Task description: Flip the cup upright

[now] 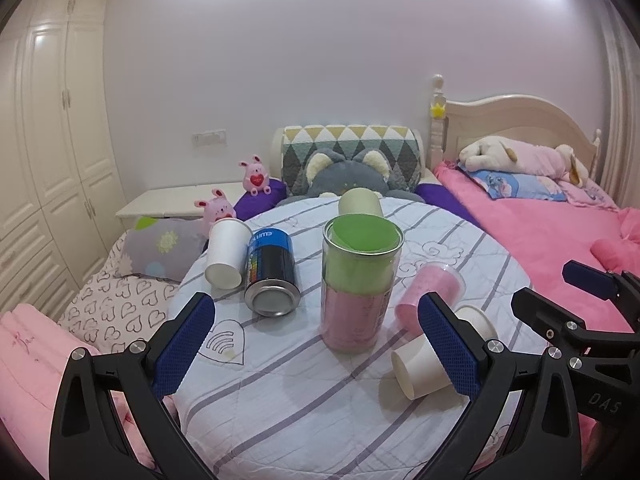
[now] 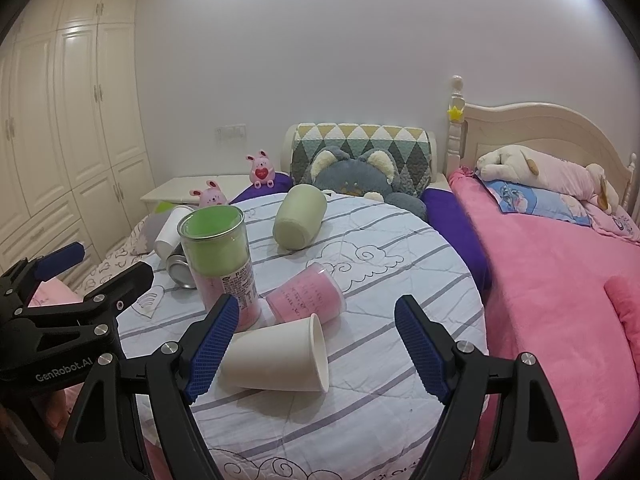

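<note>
Right wrist view: your right gripper (image 2: pixel 316 344) spread wide, empty. Paper cup (image 2: pixel 276 356) lies on side on table (image 2: pixel 380 264) just ahead, toward 11 o'clock, axis crosswise, mouth at 3 o'clock. Left gripper (image 1: pixel 316 348) also apart, farther off.

wall (image 1: pixel 320 60): plain white, lit from upper right | wardrobe (image 1: pixel 52 140): cream panelled doors along left | bed (image 2: pixel 560 280): pink cover, cream headboard (image 2: pixel 540 128) | nightstand (image 1: pixel 176 198): white, set against the wall

Paper cup (image 2: pixel 280 356) on its side before upright canister (image 2: pixel 218 256); can (image 1: pixel 272 276) left.
</note>
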Demonstrator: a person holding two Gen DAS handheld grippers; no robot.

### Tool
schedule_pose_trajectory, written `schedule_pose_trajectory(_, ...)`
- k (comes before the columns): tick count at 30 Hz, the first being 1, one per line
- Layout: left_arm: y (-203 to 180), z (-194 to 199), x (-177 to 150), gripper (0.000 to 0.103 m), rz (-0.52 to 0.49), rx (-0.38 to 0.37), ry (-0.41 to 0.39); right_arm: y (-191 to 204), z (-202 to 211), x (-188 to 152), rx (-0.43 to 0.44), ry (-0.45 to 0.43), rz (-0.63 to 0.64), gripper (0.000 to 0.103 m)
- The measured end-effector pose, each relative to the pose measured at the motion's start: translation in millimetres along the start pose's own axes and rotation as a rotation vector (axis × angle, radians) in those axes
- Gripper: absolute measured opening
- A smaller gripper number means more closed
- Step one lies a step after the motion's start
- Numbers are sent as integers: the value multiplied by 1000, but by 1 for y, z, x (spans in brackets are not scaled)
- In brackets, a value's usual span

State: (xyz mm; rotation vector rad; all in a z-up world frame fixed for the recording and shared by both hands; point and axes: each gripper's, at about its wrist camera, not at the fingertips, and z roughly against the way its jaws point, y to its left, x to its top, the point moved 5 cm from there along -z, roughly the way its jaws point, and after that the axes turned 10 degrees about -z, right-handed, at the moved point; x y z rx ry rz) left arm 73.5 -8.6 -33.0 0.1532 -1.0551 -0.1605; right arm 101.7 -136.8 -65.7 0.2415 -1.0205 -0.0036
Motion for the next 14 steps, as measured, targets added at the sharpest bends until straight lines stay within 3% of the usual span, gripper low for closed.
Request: schedule_pose_trajectory(14, 8, -18, -8, 103, 7, 20, 57, 2, -13, -3, -1, 31, 8, 82)
